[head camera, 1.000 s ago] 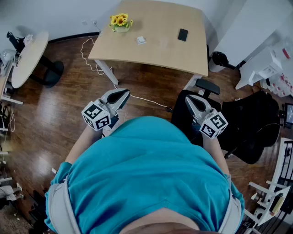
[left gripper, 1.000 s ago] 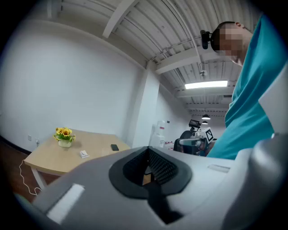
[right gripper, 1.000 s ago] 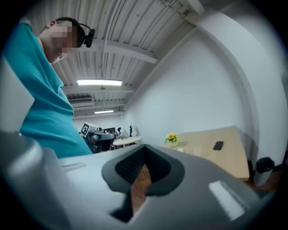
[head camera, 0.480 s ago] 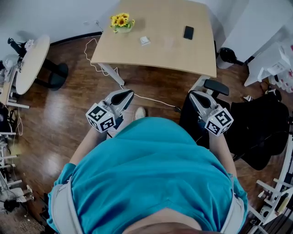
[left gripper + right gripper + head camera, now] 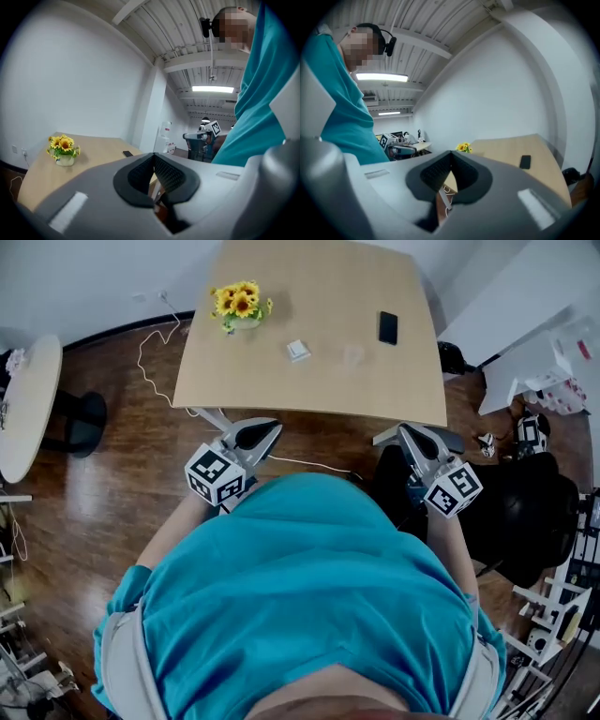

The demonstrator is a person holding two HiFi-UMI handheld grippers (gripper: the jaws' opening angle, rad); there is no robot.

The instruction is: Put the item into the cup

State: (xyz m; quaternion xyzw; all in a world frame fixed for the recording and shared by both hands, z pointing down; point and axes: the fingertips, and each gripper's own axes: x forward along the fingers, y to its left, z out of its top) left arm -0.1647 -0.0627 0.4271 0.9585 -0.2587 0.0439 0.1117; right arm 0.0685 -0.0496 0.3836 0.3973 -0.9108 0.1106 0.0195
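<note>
The small white square item (image 5: 298, 350) now lies nearer than a second ago, flat on the light wooden table (image 5: 281, 390). It is too squarish to show a long axis. Just right stands a faint clear cup (image 5: 352, 354), contents unreadable. The left gripper (image 5: 270, 427) and right gripper (image 5: 405, 431), both closed and empty, reach the table's near edge.

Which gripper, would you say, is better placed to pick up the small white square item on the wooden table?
Probably left: the shut left gripper sits nearer the small white square item than the right gripper.
</note>
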